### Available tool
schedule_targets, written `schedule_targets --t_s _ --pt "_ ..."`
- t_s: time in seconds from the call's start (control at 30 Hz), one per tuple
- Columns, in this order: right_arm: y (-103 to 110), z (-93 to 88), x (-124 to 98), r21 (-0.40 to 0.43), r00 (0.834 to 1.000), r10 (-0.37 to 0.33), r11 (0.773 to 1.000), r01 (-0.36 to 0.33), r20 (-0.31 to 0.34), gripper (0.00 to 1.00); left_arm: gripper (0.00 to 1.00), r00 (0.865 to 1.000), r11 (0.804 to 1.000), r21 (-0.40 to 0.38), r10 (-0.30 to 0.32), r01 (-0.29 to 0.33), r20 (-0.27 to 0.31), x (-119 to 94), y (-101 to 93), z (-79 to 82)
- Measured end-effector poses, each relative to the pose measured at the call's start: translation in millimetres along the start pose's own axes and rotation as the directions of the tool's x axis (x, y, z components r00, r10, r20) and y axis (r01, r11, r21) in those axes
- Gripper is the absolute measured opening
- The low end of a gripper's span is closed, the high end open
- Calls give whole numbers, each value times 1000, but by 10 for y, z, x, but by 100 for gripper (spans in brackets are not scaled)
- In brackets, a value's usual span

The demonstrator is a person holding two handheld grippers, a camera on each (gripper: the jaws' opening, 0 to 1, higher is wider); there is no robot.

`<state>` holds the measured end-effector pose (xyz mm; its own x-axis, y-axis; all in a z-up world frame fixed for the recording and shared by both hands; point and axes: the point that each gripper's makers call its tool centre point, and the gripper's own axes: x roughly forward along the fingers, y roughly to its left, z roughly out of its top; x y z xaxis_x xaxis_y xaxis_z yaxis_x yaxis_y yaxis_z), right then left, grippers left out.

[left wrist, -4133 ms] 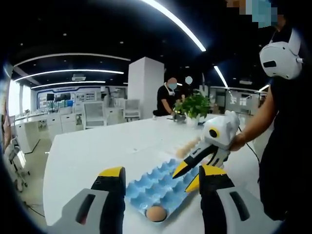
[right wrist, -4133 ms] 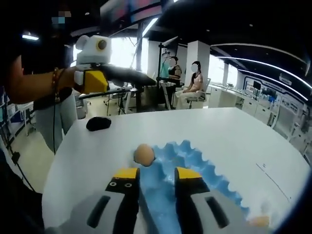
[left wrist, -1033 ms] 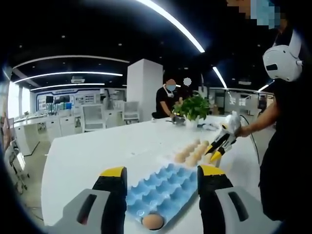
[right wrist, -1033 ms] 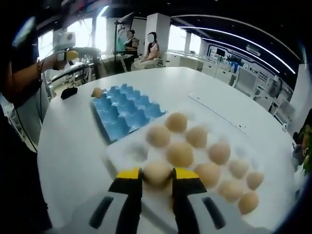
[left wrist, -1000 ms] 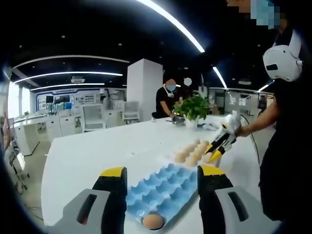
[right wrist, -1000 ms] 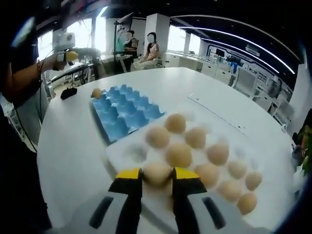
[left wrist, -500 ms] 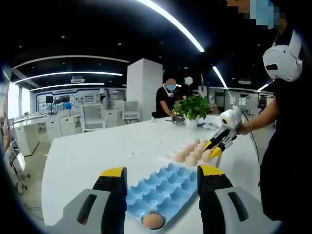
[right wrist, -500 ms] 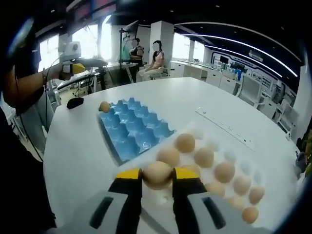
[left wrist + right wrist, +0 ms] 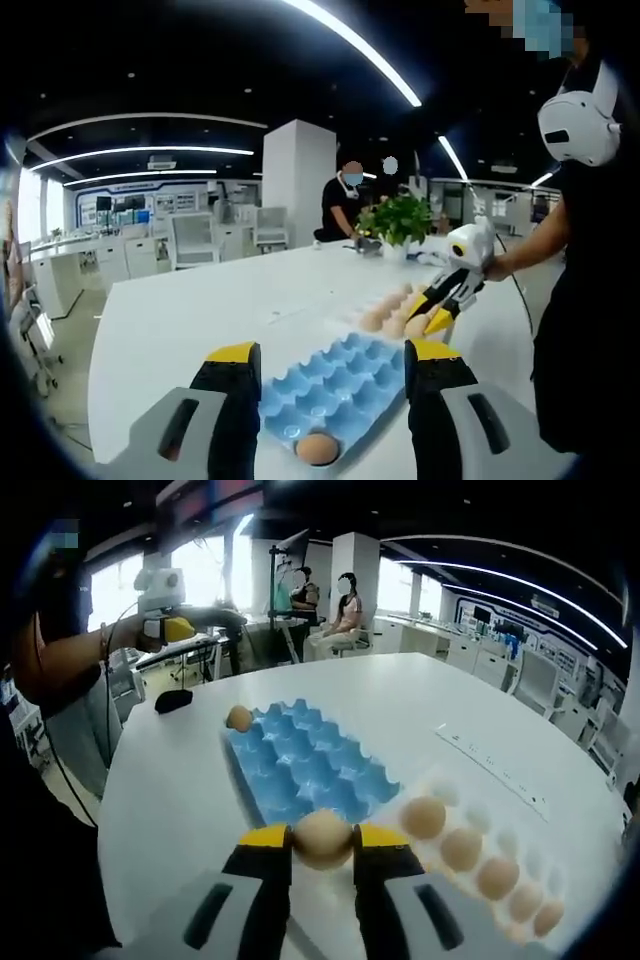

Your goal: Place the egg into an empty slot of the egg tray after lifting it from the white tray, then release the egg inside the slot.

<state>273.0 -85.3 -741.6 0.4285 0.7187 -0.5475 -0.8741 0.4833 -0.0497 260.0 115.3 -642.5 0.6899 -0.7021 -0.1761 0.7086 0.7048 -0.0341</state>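
Egg (image 9: 322,839) in right gripper (image 9: 322,842)

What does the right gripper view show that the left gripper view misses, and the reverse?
Right gripper view alone: a close look at the egg clamped between the right gripper jaws, a dark object on the table, and two seated people.

Left gripper view alone: the left gripper with its jaws apart and nothing between them, a potted plant, and a person's headset.

Both: the blue egg tray with one egg in a corner slot, the white tray of eggs, and the white table.
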Motion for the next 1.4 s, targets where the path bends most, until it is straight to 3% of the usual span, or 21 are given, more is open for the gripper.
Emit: schedule_targets --t_s 1.0,1.4 --pt "558 515 671 -74 984 167 984 -163 61 23 58 1000 1000 -10 30 -30 3 -139 110 -47" --pt "743 621 919 -98 975 215 973 -209 59 23 58 999 999 -12 36 -36 8 -167 157 -63"
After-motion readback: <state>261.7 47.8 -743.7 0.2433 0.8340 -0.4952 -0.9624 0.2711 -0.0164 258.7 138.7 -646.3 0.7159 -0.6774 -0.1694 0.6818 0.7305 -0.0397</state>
